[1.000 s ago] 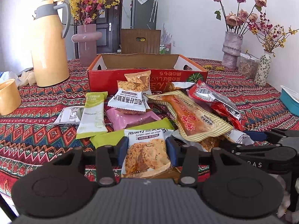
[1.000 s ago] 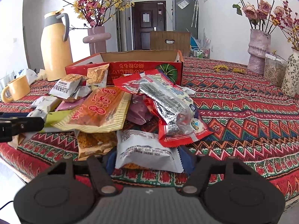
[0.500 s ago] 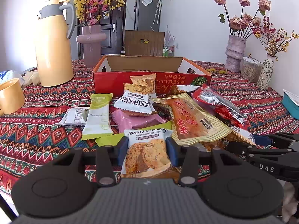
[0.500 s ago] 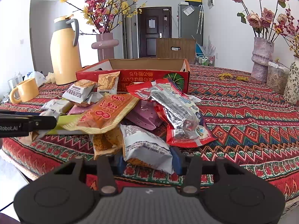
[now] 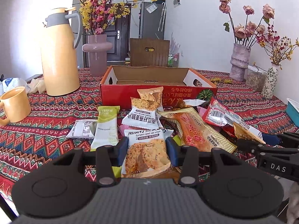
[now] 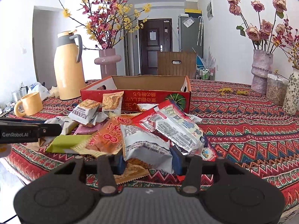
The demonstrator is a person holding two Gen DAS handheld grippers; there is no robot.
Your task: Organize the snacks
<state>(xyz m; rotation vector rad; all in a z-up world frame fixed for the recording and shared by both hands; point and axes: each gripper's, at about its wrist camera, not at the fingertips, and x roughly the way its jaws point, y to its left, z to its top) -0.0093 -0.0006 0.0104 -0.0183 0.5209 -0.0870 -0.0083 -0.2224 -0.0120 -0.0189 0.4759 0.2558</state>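
A pile of snack packets lies on the patterned tablecloth in front of an open red cardboard box [image 5: 149,93], also in the right wrist view [image 6: 158,97]. My left gripper [image 5: 146,149] is shut on a white pumpkin seed oat crisp packet [image 5: 145,155] and holds it above the pile. My right gripper [image 6: 147,158] is shut on a silver-white packet [image 6: 147,149], lifted at the pile's near edge. The pile holds an orange packet [image 5: 196,132], a red packet [image 6: 173,127] and a green-white bar [image 5: 107,128].
A yellow thermos [image 5: 58,56], a yellow mug [image 5: 15,106] and a pink vase [image 5: 97,54] stand at the left. Vases of dried flowers [image 5: 239,61] and a jar stand at the right. A teal container [image 5: 293,110] sits at the far right edge.
Both grippers have risen with their packets, lifting them off the pile. The right gripper's fingers have closed tighter on the silver-white packet.
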